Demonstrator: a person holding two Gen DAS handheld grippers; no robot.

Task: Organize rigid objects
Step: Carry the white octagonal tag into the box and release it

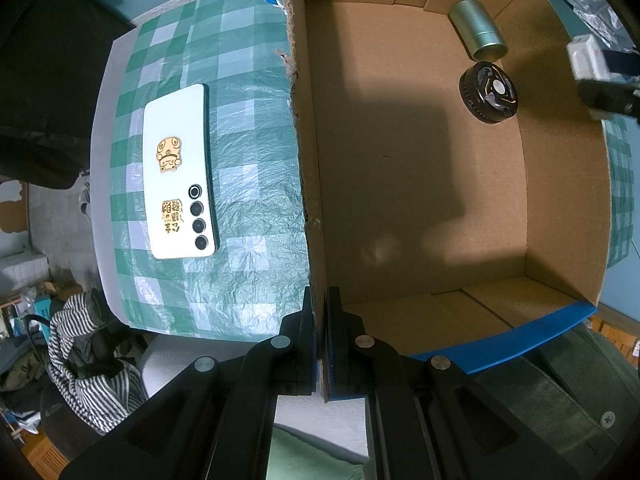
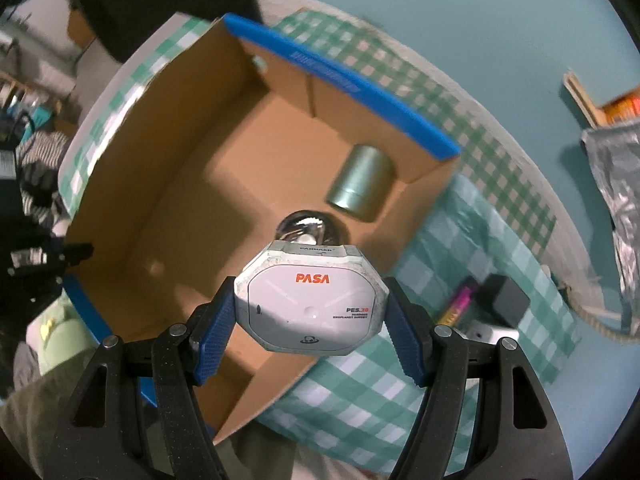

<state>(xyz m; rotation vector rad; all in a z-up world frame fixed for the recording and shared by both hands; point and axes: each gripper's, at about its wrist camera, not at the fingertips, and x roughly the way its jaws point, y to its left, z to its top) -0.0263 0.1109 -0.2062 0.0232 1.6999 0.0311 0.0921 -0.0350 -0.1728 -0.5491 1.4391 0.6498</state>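
Note:
An open cardboard box (image 1: 400,128) with blue edges stands on a green checked tablecloth. My left gripper (image 1: 322,320) is shut on the box's near side wall, one finger each side. Inside the box lie a gold-green tin (image 1: 478,30) and a black round disc (image 1: 489,92). My right gripper (image 2: 310,312) is shut on a white octagonal device marked PASA (image 2: 310,308), holding it above the box (image 2: 200,208) near its right wall; the tin (image 2: 360,184) lies beyond it. The device and the right gripper also show at the right edge of the left wrist view.
A white phone (image 1: 180,172) with gold stickers lies face down on the cloth left of the box. Right of the box sit a black block (image 2: 506,300), a pink-yellow item (image 2: 456,304) and a white piece. A silver bag (image 2: 616,184) stands at the far right.

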